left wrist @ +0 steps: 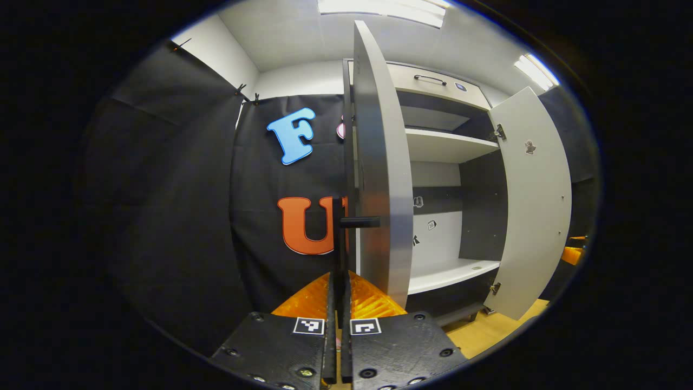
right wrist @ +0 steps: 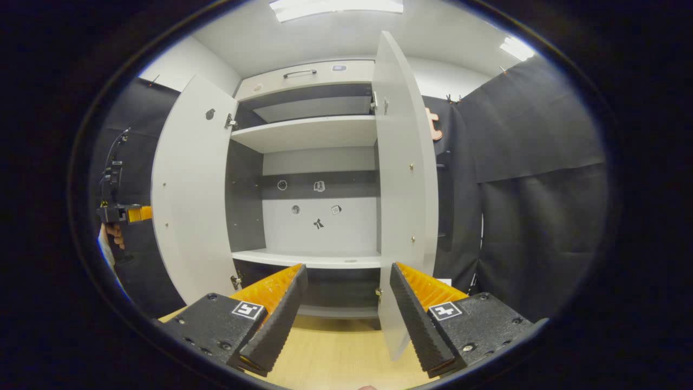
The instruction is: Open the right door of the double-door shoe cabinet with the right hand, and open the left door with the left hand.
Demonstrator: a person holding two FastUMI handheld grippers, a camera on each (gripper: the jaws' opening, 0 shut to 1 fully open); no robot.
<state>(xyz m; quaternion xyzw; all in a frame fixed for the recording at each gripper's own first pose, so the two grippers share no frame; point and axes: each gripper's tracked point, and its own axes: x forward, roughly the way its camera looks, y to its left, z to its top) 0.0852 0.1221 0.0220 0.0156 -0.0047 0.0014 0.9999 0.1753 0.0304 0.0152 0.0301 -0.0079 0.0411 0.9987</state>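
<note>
Left door's handle point(left wrist: 346, 238), perhaps between fingers point(left wrist: 331, 303).

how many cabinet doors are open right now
2. The left door stands swung out on the cabinet's left; the right door stands swung out on its right. No others visible.

We see an evenly and brightly lit booth in both views. The light comes from ceiling panels point(left wrist: 384, 10), which burn out to pure white; a second panel point(left wrist: 536, 70) glares at the upper right of the left gripper view. The pale cabinet doors point(right wrist: 189, 189) reflect softly, while the dark cloth walls point(right wrist: 541, 189) soak up light and lose detail. Shadow gathers under the shelves point(right wrist: 308, 132) and at the cabinet's foot. Fisheye distortion bows every straight edge, most strongly near the rim. Focus is sharp across the middle; our nearest fingers point(left wrist: 373, 303) look slightly soft.
</note>
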